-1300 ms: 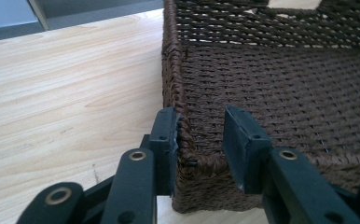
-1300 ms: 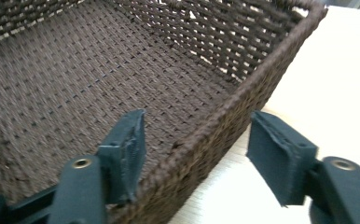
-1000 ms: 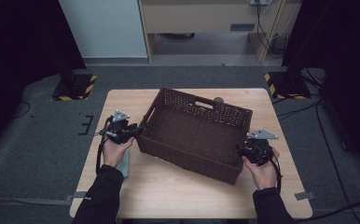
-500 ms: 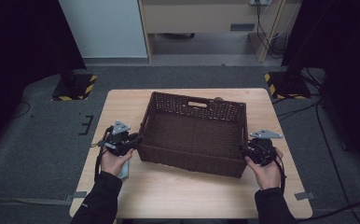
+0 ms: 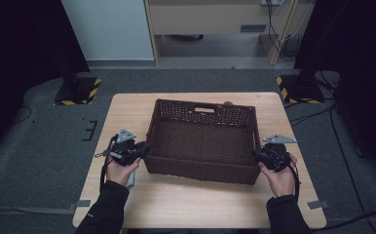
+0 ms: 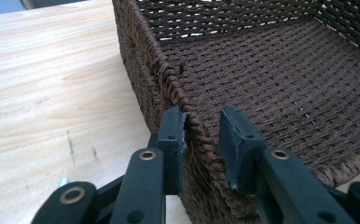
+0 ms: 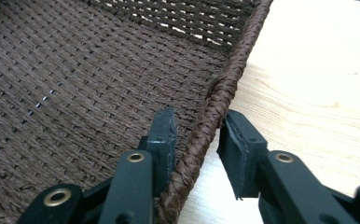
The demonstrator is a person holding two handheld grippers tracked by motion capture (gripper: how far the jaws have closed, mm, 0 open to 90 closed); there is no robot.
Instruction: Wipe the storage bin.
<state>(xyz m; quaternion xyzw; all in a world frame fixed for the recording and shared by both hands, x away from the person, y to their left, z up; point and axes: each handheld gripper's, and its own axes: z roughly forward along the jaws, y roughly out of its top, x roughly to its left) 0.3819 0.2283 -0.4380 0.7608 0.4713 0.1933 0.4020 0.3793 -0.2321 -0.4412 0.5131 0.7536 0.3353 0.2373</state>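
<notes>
A dark brown woven basket (image 5: 200, 168) lies square on the wooden table (image 5: 127, 114), and nothing lies inside it. My left gripper (image 5: 146, 146) straddles the basket's left wall near the front corner. In the left gripper view the left gripper (image 6: 201, 116) has one jaw outside and one inside the basket (image 6: 271, 70), pinching the wall after closing a little. My right gripper (image 5: 255, 155) is at the right wall. In the right gripper view the right gripper (image 7: 197, 119) has the braided rim (image 7: 225, 84) between its jaws, which have just been closing onto it.
A small grey object (image 5: 228, 103) peeks from behind the basket's far wall. A pale blue thing (image 5: 130, 180) lies under my left hand by the table's front left. Bare wood shows around the basket; black stands and cables sit on the floor beyond.
The basket has swung from a skewed angle to square with the table. My left hand has drawn its corner toward the person. The right gripper has stayed at the right wall.
</notes>
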